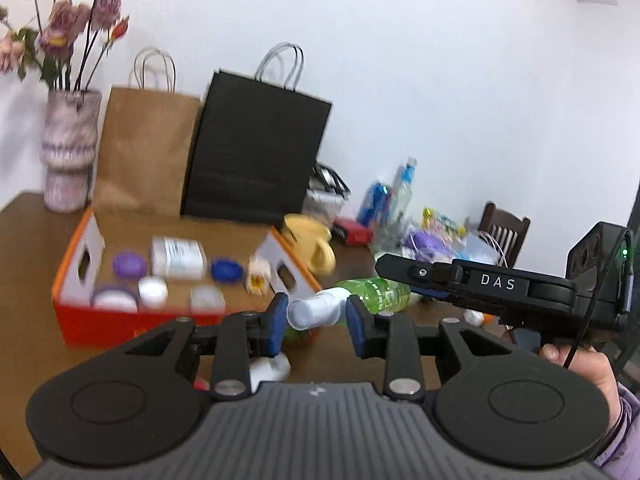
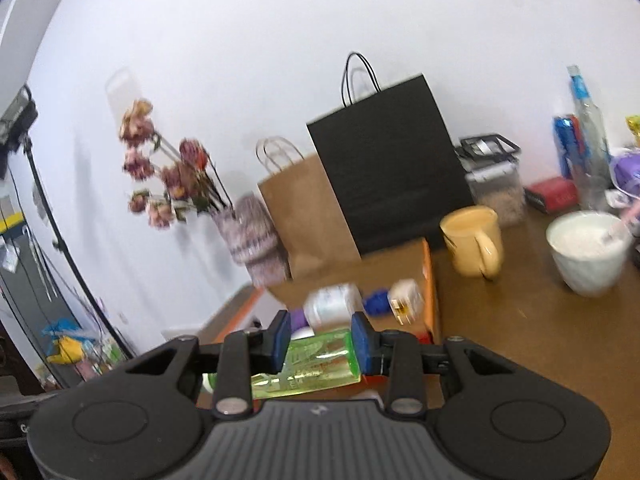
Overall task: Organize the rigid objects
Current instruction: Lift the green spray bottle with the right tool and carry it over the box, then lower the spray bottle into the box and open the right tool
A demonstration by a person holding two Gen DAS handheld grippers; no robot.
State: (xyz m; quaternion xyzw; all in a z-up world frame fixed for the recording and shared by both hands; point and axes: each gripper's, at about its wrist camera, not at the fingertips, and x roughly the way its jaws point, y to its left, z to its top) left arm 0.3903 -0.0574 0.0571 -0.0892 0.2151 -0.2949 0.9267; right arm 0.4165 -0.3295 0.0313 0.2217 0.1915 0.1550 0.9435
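Observation:
My right gripper (image 2: 319,340) is shut on a green plastic bottle (image 2: 316,364), held sideways above the table; in the left wrist view the bottle (image 1: 376,288) with its white cap end (image 1: 316,312) sticks out from the right gripper (image 1: 404,276). My left gripper (image 1: 316,320) is open, its blue pads on either side of the white cap end, apart from it. An orange box (image 1: 92,320) holds several lids and jars, a white carton (image 1: 176,258) and a small perfume bottle (image 1: 256,276). The box (image 2: 430,280) also shows in the right wrist view.
A yellow mug (image 2: 474,240), a white bowl (image 2: 584,248), a black paper bag (image 2: 388,160), a brown paper bag (image 2: 304,208) and a vase of dried flowers (image 1: 68,148) stand on the wooden table (image 2: 520,320). Bottles, a can and clutter sit at the back right (image 1: 400,196).

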